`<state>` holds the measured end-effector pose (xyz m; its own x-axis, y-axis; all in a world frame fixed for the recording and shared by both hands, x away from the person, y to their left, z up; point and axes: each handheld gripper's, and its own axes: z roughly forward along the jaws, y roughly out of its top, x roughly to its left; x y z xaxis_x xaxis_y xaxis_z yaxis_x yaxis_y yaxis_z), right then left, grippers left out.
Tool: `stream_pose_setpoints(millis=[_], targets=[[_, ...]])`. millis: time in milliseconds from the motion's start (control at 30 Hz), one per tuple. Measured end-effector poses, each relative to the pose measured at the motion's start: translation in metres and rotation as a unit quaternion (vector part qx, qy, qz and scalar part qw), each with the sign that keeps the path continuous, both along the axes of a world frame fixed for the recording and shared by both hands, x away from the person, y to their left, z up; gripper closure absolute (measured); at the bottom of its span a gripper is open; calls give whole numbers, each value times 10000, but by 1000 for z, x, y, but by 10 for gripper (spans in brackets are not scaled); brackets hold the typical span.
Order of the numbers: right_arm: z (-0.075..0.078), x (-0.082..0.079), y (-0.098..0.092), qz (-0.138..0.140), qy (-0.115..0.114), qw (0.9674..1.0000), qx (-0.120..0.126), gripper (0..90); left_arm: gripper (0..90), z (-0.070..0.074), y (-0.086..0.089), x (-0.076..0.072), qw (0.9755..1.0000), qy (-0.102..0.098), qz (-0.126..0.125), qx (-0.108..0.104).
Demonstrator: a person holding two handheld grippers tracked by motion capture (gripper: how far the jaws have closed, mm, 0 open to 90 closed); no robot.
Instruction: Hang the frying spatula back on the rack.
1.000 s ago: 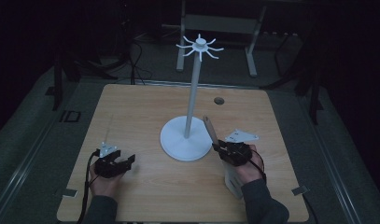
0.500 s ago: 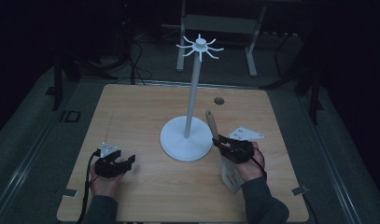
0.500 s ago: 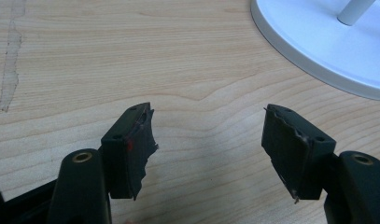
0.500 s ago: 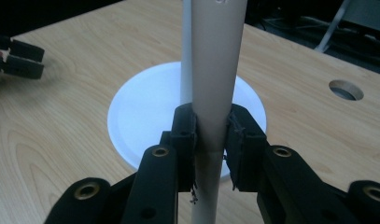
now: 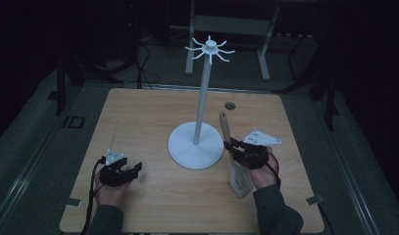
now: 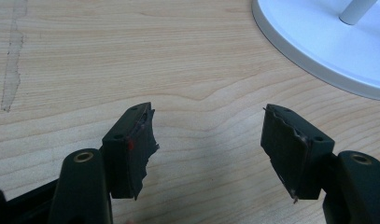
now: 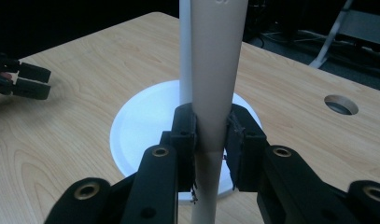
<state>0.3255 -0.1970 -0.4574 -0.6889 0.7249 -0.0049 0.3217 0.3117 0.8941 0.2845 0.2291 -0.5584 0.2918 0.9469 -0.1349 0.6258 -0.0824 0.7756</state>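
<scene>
Dim surroundings leave the pale wooden table (image 5: pixel 153 117) as the one lit surface. On it, the right gripper (image 7: pixel 210 135) has its jaws pressed against both sides of a beige spatula (image 5: pixel 232 156), gripping the handle; the handle rises up and away from the jaws, while in the high view the slotted blade points back toward the person, close to the table's near edge. Directly behind the handle stands the white rack (image 5: pixel 202 105), its pole just beside the spatula and its round base under the jaws' tips. The left gripper (image 6: pixel 208 140) rests low over bare wood with its jaws wide apart and nothing between them; the rack's base lies ahead to its right. Open tabletop stretches between the two grippers. A round hole (image 5: pixel 230 105) sits near the table's far edge. Beyond lie dark floor, cables and a metal frame (image 5: pixel 226 29).
</scene>
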Motion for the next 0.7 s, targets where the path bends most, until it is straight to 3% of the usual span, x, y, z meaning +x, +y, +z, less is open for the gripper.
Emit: stream_pose_setpoints(millis=[700], targets=[[15,-2,3,91,-372,9988,312,745,346,0,1,0,10000,-10,15,-18]])
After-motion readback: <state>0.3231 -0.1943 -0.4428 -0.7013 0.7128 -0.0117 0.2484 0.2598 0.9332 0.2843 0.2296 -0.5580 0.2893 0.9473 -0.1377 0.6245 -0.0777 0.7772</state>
